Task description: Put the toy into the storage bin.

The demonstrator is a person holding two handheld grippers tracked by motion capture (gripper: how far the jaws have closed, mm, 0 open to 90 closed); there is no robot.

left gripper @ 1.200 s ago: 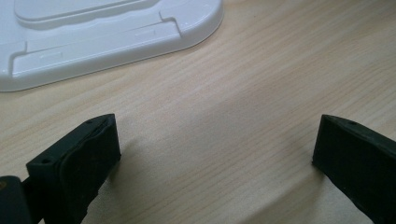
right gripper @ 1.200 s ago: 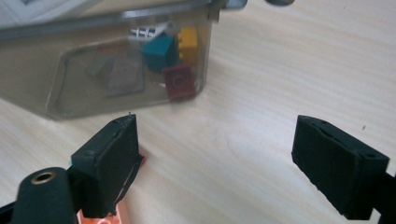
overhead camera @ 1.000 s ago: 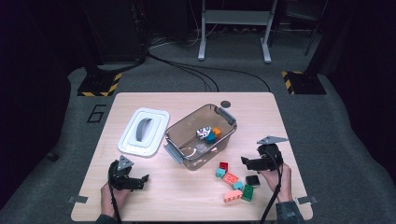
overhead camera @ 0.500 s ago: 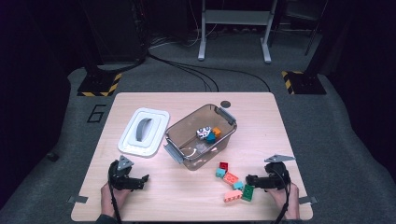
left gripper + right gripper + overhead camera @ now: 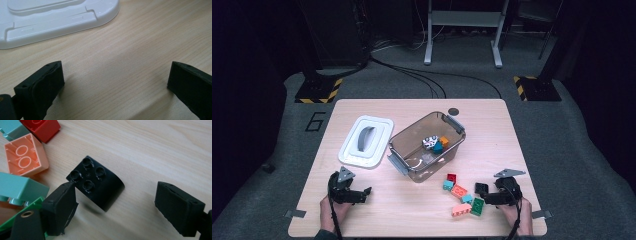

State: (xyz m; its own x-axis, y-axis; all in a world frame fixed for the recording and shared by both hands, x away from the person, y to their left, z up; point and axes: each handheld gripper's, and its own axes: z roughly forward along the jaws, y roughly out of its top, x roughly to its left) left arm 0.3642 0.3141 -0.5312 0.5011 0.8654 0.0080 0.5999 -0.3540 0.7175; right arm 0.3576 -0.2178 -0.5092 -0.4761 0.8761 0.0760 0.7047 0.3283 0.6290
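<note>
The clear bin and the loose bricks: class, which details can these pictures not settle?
- Clear bin, high view: the white patterned piece inside is too small to identify.
- Green brick, right gripper view: mostly hidden behind the right gripper, cut by the bottom edge.
- White lid, left gripper view: cropped by the top and left edges.

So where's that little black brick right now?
The black brick lies on the table at its near right in the high view, just ahead of the right gripper, beside the loose coloured bricks.
</note>
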